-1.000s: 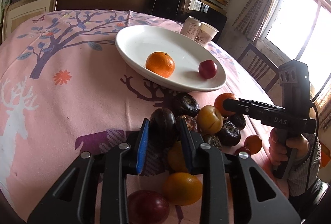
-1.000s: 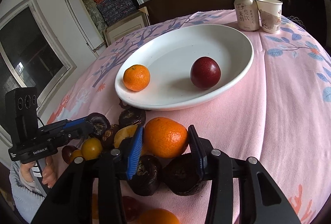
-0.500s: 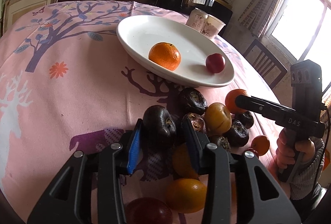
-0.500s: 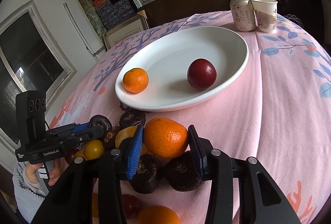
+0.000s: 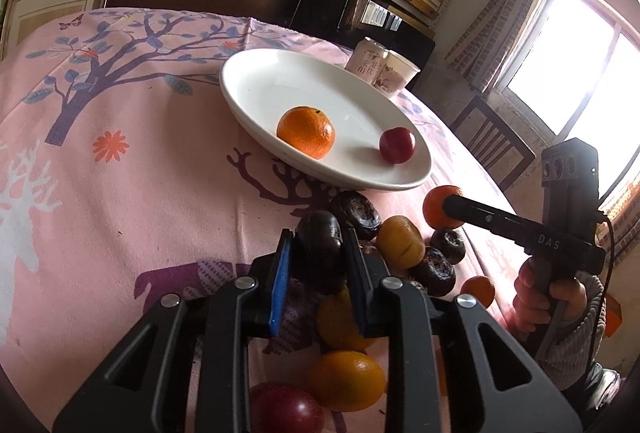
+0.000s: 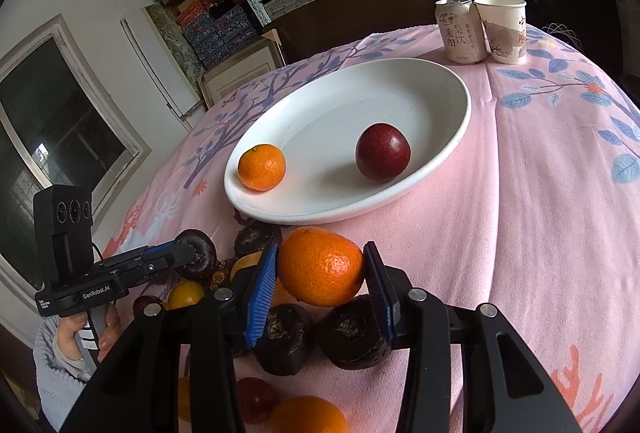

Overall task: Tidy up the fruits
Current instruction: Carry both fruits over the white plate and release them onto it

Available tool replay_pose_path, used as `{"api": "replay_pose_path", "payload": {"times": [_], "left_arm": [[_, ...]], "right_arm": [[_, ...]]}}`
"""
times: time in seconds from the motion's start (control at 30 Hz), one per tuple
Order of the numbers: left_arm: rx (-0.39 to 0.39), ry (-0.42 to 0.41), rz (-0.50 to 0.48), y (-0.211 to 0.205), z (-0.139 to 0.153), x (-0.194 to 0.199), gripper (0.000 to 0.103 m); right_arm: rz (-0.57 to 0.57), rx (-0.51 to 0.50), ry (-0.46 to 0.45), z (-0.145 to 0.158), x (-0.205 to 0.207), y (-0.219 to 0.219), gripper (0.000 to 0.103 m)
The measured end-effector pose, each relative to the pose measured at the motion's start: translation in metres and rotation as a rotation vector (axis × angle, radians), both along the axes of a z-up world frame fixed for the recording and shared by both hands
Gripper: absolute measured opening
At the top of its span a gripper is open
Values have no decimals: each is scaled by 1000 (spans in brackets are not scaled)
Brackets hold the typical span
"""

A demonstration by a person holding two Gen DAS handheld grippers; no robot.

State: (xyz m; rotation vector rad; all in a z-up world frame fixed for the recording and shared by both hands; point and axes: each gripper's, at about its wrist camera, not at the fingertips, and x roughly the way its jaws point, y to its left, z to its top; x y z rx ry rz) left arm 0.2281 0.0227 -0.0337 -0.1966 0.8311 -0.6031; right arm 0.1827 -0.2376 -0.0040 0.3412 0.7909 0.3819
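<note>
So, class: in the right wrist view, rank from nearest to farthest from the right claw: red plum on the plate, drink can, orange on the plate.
1. Red plum, on the plate's right side.
2. Orange, plate's left side.
3. Drink can, far behind the plate.

A pink printed cloth (image 6: 540,201) with a soft, matt weave covers the bench. The white plate (image 6: 460,105) looks like glazed ceramic, smooth and glossy. In it, the small orange (image 6: 262,167) has dimpled, slightly shiny peel, and the red plum (image 6: 383,152) a smooth, speckled skin. The dark fruit (image 5: 322,247) looks wrinkled and dull. The fingers (image 6: 262,289) carry ribbed blue pads on matt black plastic with metal screws. The paper cup (image 6: 502,29) is matt; the can (image 6: 458,31) beside it has a faint sheen.
</note>
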Motion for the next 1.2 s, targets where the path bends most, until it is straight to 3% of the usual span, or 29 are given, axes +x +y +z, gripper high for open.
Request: {"api": "replay_pose_path", "payload": {"times": [0.27,0.37,0.5,0.7,0.83,0.87,0.93,1.0,1.2], "left_arm": [[-54,-26,42,10,20,6,25],[-32,-50,63,6,37,25,25],[12,-78,74,-11,53,58,24],[51,-79,106,-31,46,103,24],[84,-59,103,-41,32,118,25],[98,-54,98,-43,29,119,28],[92,-45,92,-42,29,116,47],[81,-72,100,-38,33,111,54],[71,-84,113,-26,40,94,62]], "right_arm": [[-41,57,-54,16,-4,-16,44],[-65,90,-53,26,10,-24,44],[-108,60,-58,38,43,-30,44],[-110,16,-13,28,101,-21,44],[-97,-23,8,18,119,-12,47],[-95,-18,8,16,118,-13,47],[-97,-2,0,18,116,-16,51],[-105,7,-13,22,112,-18,52],[-130,53,-4,21,90,-28,58]]}}
